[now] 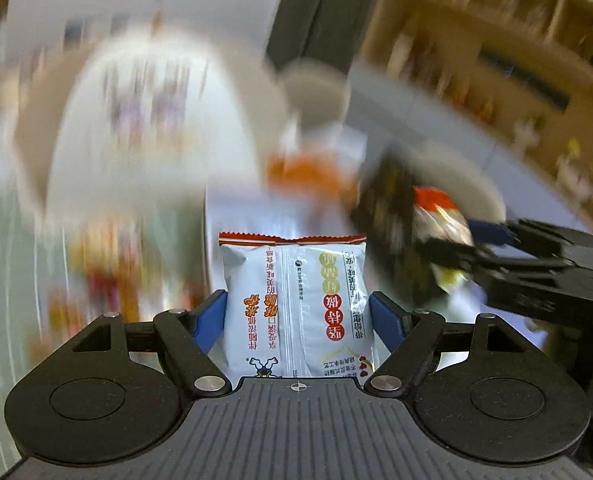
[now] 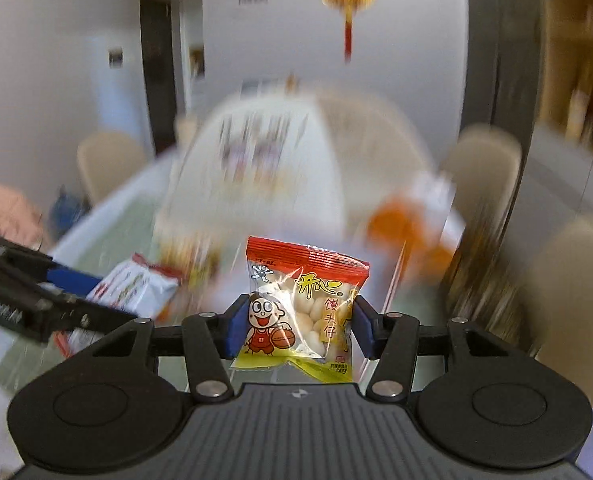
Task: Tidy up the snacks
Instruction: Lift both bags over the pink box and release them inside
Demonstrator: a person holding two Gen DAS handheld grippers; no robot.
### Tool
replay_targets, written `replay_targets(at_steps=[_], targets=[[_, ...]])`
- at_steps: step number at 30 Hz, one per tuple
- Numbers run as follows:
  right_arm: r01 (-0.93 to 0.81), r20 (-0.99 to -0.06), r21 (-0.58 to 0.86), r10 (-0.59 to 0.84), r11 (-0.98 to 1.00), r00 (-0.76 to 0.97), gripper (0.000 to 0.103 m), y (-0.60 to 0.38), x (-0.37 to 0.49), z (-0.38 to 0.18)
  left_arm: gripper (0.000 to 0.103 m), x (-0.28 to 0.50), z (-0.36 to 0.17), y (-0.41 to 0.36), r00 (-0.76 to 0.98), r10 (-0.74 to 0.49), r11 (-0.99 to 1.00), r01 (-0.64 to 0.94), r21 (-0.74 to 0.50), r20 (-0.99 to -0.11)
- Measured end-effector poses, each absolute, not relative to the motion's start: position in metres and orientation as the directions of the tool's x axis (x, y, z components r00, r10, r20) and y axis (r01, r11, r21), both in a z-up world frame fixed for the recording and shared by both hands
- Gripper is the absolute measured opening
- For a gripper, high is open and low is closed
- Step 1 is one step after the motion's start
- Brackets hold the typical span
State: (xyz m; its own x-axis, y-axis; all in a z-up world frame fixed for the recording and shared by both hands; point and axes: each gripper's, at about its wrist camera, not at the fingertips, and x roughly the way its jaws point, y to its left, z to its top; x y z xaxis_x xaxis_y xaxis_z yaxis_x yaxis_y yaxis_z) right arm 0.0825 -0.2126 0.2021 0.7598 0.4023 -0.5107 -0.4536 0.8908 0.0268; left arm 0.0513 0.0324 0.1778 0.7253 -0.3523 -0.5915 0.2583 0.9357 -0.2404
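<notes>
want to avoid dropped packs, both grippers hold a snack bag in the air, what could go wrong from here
1. The right gripper pinches the red-topped snack bag only by its puffy sides; it might slip out.
2. The left gripper grips the white snack pack likewise, most of it free above the pads.
3. The blurred surroundings suggest fast motion, with both grippers close together; they could collide.

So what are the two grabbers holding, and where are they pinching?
The left gripper holds a white snack packet by its side edges, low down. The right gripper holds a red-topped packet by its sides, near the middle.
</notes>
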Motion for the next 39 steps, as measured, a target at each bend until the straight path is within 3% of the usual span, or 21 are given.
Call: replay_targets(at_steps=[3,7,9,11,12,16,18,21,27,29,35,39], targets=[[-0.428,-0.483,0.044,0.395,0.903,0.782,0.053,-0.216,0.113,0.237,0.082,0.088,0.198,0.029,0.769,-0.362,0.932,0.275,-0.237,-0.528],[-0.368,-0.46,0.002,0.327,0.93,0.825,0.053,-0.212,0.141,0.255,0.082,0.148,0.18,0.016,0.689,-0.503,0.862,0.352,-0.366,-0.523],[-0.345,-0.476,0.021,0.312,0.938,0.822,0.053,-0.209,0.157,0.253,0.083,0.187,0.141,-0.001,0.624,-0.52,0.854,0.375,-0.36,-0.583],[-0.318,-0.518,0.071,0.308,0.945,0.798,0.053,-0.207,0.178,0.245,0.081,0.222,0.088,-0.019,0.574,-0.449,0.891,0.345,-0.294,-0.685],[-0.298,-0.55,0.087,0.295,0.951,0.781,0.053,-0.204,0.19,0.237,0.076,0.228,0.073,-0.023,0.576,-0.433,0.899,0.337,-0.281,-0.694],[-0.274,-0.62,0.07,0.257,0.959,0.742,0.053,-0.198,0.213,0.209,0.073,0.224,0.07,0.004,0.61,-0.53,0.844,0.31,-0.438,-0.589],[-0.277,-0.655,0.078,0.259,0.958,0.71,0.053,-0.189,0.224,0.193,0.074,0.221,0.083,0.018,0.611,-0.538,0.841,0.334,-0.427,-0.581],[-0.307,-0.692,0.131,0.309,0.942,0.653,0.055,-0.174,0.245,0.165,0.074,0.208,0.101,0.052,0.677,-0.456,0.888,0.303,-0.347,-0.578],[-0.329,-0.766,0.147,0.318,0.933,0.559,0.06,-0.134,0.267,0.122,0.072,0.171,0.088,0.181,0.739,-0.153,0.928,-0.121,-0.352,-0.656],[-0.37,-0.773,0.175,0.36,0.912,0.523,0.061,-0.113,0.274,0.117,0.072,0.151,0.079,0.204,0.707,-0.114,0.921,-0.188,-0.341,-0.698],[-0.544,-0.805,0.24,0.478,0.804,0.351,0.071,-0.016,0.301,0.101,0.072,0.087,0.057,0.181,0.647,-0.279,0.895,-0.093,-0.436,-0.71],[-0.614,-0.848,0.218,0.459,0.758,0.266,0.072,0.059,0.329,0.072,0.072,0.063,0.036,0.151,0.55,-0.437,0.846,-0.018,-0.533,-0.712]])
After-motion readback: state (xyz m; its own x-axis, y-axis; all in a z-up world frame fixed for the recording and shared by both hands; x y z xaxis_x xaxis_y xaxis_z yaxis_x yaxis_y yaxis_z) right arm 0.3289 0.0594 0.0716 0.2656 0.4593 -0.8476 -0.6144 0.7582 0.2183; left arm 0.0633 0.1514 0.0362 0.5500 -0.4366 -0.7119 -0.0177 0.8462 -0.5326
